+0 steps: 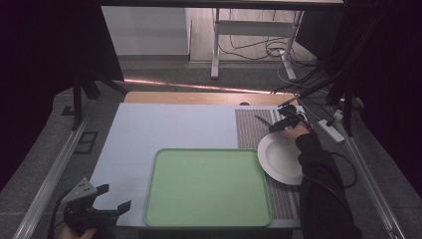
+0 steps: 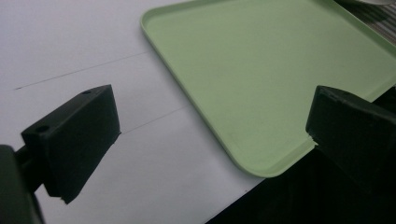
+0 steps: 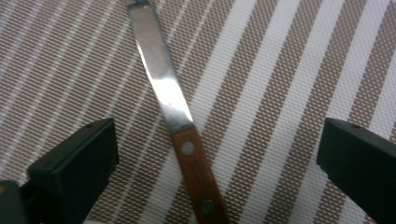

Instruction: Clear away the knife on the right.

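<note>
The wide-open, empty right gripper (image 3: 217,154) straddling the knife (image 3: 180,126) on the striped mat (image 3: 289,74) should drop squarely over the wooden handle before closing, while the left gripper (image 1: 113,196) waits open and empty at the near left.

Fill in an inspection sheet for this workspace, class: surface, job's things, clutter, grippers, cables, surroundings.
Surface: pale table with a striped placemat at its right.
Job's things: wooden-handled knife lying flat on the placemat; white plate beside it; green tray, nothing on it.
Clutter: nothing seen.
Grippers: right gripper open, jaws either side of the knife handle, not touching; left gripper open, idle at the table's near left corner.
Cables: loose cables on the floor; power strip right of the table.
Surroundings: desk frame behind; dark curtains at the sides.
</note>
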Tool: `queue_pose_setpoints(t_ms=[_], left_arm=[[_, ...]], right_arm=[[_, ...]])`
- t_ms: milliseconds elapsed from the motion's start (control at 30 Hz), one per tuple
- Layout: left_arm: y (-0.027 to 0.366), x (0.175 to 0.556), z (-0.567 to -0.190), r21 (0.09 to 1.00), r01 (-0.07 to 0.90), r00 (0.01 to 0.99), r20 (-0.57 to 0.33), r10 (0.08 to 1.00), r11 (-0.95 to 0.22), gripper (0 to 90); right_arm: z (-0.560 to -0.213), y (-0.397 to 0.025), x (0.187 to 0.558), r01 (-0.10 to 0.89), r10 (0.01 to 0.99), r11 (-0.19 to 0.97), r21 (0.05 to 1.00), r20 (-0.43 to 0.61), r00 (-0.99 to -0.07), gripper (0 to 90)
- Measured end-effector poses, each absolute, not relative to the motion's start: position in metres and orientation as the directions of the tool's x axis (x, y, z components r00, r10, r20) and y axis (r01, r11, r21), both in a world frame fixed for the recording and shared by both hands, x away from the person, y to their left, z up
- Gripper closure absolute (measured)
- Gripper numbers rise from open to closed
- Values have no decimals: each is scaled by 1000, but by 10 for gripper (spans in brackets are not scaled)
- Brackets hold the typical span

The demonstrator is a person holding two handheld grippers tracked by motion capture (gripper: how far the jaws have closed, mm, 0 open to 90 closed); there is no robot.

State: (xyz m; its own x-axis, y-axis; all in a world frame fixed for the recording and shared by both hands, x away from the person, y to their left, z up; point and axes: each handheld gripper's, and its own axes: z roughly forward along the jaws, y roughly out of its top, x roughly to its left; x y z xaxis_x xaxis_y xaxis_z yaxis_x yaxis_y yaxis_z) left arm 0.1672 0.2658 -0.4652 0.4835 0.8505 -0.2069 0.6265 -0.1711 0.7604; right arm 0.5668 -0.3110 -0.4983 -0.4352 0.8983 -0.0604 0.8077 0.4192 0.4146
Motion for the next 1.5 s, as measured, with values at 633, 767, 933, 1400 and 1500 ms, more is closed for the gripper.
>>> queue_pose_setpoints(t_ms=[633, 767, 933, 1400, 1500], left_arm=[[266, 167, -465, 762, 625, 486, -209, 849, -170, 26], [266, 167, -465, 763, 624, 486, -210, 848, -168, 26], [266, 167, -465, 763, 624, 486, -210, 848, -169, 26], [265, 167, -465, 760, 627, 484, -207, 850, -172, 26], [265, 167, -465, 760, 627, 484, -207, 850, -172, 26]], right_arm=[[-488, -330, 559, 766, 862, 492, 414, -110, -494, 777], [-482, -343, 558, 768, 875, 467, 439, -104, -473, 778], [-473, -367, 553, 777, 900, 409, 478, -71, -431, 779], [-447, -396, 530, 757, 906, 385, 528, -61, -418, 778], [-444, -391, 523, 750, 904, 383, 539, -52, -424, 777]])
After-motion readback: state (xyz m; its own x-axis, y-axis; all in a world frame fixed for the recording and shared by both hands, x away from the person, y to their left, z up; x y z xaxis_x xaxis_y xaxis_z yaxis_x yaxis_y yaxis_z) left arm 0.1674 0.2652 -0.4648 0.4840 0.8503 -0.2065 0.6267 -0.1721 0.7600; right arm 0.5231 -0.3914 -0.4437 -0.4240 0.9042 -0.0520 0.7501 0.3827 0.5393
